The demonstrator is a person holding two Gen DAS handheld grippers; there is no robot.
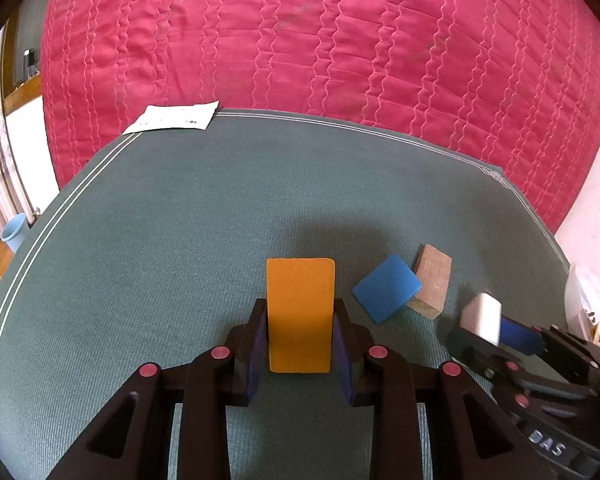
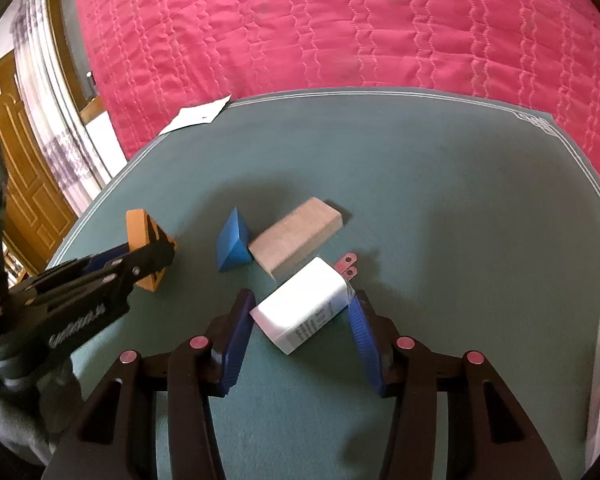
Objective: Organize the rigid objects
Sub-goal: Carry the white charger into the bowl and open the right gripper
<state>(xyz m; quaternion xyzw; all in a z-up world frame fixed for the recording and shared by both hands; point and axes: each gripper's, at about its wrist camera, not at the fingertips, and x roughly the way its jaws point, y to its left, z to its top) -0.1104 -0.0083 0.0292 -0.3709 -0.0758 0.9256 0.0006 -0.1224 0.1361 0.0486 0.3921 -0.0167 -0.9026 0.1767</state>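
My left gripper (image 1: 300,332) is clamped on the orange block (image 1: 300,314), both pads pressed to its sides. My right gripper (image 2: 302,312) brackets the white charger (image 2: 302,308) — the right pad touches it by the prongs, the left pad's tip is at its corner, and I cannot tell whether it truly grips. Beyond the charger lie the tan block (image 2: 296,232) and, touching it, the blue wedge (image 2: 232,242). The green mat (image 2: 440,200) stretches bare beyond the charger to its white-striped edge, where the pink quilt (image 2: 340,28) begins. A white paper (image 1: 174,117) overlaps the mat's far-left corner. The charger's label is too blurred to read; "DAS" shows on my right tool.
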